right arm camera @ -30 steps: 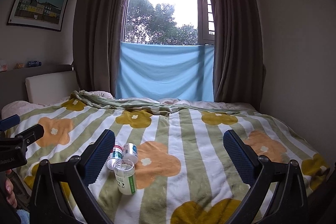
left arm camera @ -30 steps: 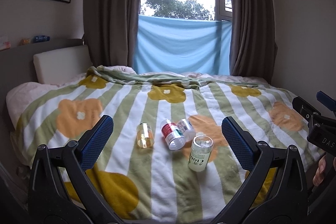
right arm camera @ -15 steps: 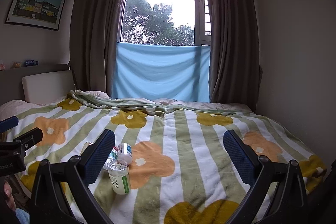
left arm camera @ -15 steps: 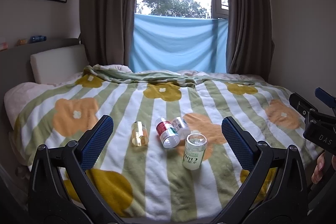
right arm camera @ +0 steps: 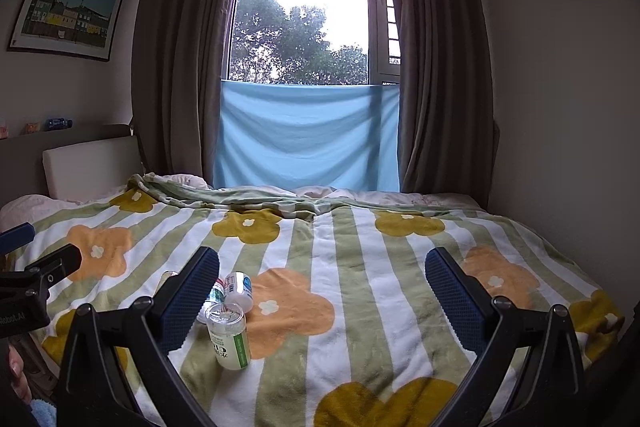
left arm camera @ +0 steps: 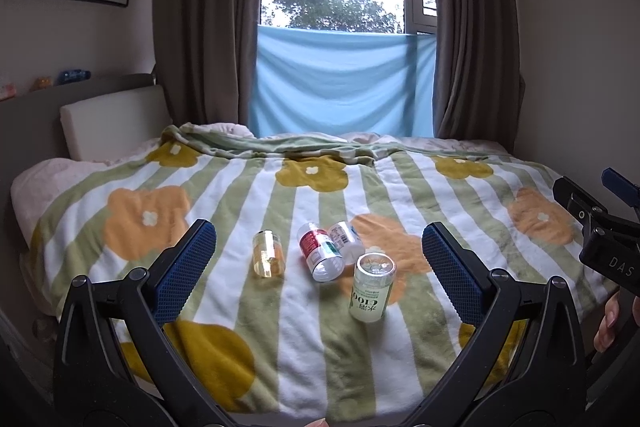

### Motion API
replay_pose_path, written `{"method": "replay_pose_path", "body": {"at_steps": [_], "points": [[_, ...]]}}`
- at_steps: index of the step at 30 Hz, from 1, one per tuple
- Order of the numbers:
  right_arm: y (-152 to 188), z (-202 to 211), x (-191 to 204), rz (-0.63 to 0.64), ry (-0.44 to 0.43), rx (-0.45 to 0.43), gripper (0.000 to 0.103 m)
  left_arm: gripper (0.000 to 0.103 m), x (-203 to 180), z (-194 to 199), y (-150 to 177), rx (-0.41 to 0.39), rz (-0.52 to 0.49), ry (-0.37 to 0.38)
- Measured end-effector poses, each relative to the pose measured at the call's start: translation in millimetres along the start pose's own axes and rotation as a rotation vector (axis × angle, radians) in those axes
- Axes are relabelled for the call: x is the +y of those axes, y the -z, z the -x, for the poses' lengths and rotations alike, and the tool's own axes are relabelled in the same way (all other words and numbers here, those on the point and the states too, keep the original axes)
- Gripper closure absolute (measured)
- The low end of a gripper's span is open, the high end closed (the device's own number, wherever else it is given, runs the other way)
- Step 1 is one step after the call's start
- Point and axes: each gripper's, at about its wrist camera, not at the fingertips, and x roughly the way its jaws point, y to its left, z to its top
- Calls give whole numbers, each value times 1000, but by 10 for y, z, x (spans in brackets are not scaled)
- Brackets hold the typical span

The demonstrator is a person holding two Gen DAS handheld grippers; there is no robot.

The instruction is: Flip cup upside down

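Four cups (left arm camera: 372,286) on blanket (left arm camera: 224,211); right claw (right arm camera: 322,291) finger hides two.

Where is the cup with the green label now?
In the left wrist view, the green-label cup stands upside down on the blanket, right of centre, just in front of the red-label cup lying on its side.

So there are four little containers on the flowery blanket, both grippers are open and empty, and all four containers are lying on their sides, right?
Not quite. Three lie on their sides: the yellow one, the red-labelled one and the white one. The green-labelled cup stands on end, as the left wrist view shows. The rest holds: four containers on the blanket, and the left gripper and right gripper have open, empty jaws.
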Motion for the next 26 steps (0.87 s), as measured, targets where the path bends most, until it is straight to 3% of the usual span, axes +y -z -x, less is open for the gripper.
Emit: {"method": "replay_pose_path", "body": {"at_steps": [26], "points": [[30,64,110,-9,-1,7,0,0,-3,-37,-16,-3,-7,-39]]}}
